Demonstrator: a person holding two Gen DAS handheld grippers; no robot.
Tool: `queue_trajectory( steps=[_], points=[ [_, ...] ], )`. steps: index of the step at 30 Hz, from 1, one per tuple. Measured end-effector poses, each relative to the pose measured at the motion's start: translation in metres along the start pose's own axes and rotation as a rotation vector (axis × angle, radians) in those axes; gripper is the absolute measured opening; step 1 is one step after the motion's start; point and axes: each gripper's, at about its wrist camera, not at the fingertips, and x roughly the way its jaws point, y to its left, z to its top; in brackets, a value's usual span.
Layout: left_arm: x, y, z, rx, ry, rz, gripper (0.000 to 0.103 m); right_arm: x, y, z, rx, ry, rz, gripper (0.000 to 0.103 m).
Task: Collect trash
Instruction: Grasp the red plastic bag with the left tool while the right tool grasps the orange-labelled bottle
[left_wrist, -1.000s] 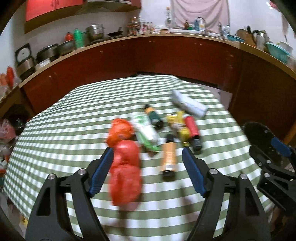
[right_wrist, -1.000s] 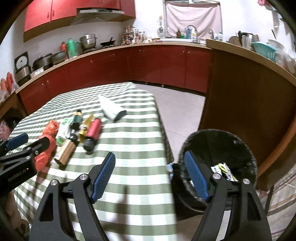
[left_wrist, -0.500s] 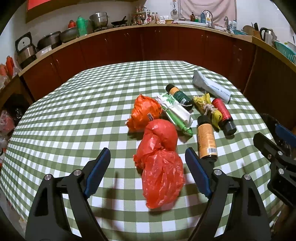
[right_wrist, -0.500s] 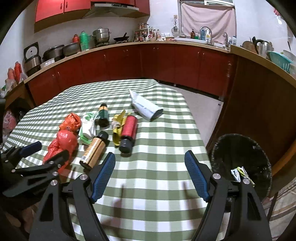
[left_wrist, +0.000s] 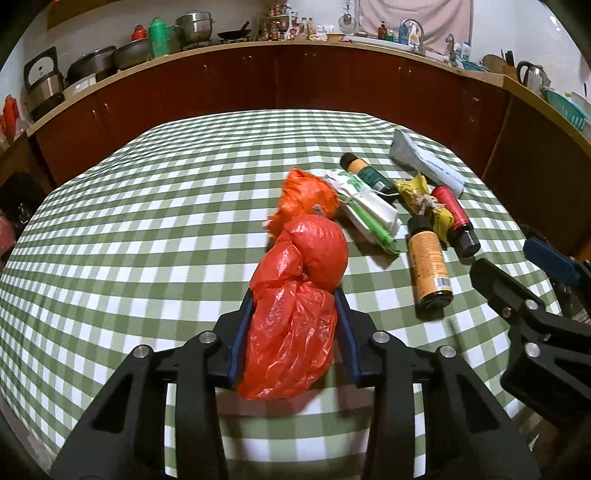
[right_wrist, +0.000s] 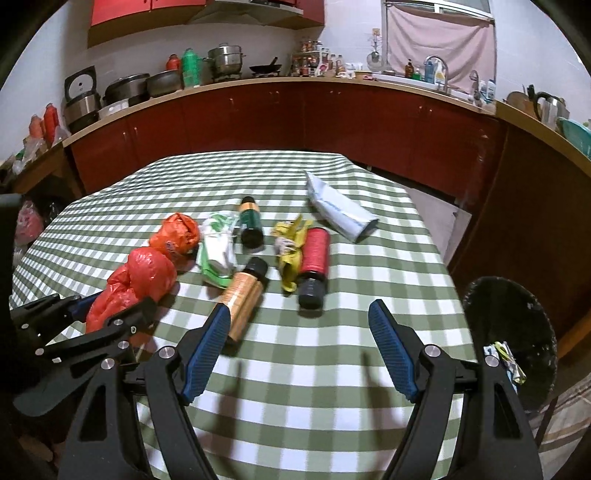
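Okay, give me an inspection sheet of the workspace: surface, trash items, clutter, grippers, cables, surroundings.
Surface: table with green checked cloth.
Job's things: red plastic bag nearest; orange bag behind it; white-green packet; orange bottle, green bottle and red bottle lying down; yellow wrapper; white tube; black bin on the floor to the right, some wrappers inside.
Clutter: nothing seen.
Grippers: left gripper shut on the red plastic bag; right gripper open, holding nothing.
Cables: nothing seen.
Surroundings: red cabinets, pots, sink tap.
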Motion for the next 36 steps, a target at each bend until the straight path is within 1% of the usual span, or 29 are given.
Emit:
queue_trajectory(
  steps=[4,6,11,15,18,21,23,25,33,36],
  points=[
    [-0.007,0.013,-0.001,-0.016,-0.01,0.018,0.039,0.004,0.011,0.004,-0.022,0.0,0.01,0.075],
    [-0.01,0.023,0.0,-0.028,-0.021,0.04,0.039,0.007,0.016,0.005,-0.033,0.004,0.013,0.075],
    [-0.012,0.045,0.002,-0.036,-0.045,0.108,0.039,0.018,0.026,0.01,-0.048,0.029,0.0,0.065],
    [-0.008,0.064,0.004,-0.068,-0.033,0.12,0.039,0.027,0.032,0.011,-0.057,0.057,-0.007,0.06],
    [-0.006,0.07,0.006,-0.077,-0.032,0.121,0.039,0.032,0.034,0.011,-0.064,0.082,-0.012,0.052],
    [-0.004,0.071,0.008,-0.082,-0.029,0.115,0.039,0.036,0.033,0.01,-0.062,0.103,-0.015,0.042],
    [-0.001,0.071,0.008,-0.085,-0.025,0.109,0.039,0.037,0.034,0.008,-0.061,0.112,-0.013,0.029],
    [0.001,0.072,0.007,-0.088,-0.02,0.104,0.039,0.038,0.033,0.007,-0.065,0.118,-0.008,0.025],
    [0.006,0.078,0.004,-0.1,-0.012,0.093,0.039,0.032,0.029,0.002,-0.059,0.109,0.01,0.025],
    [0.002,0.074,0.004,-0.097,-0.019,0.085,0.039,0.024,0.024,-0.002,-0.057,0.084,0.014,0.025]
  ],
)
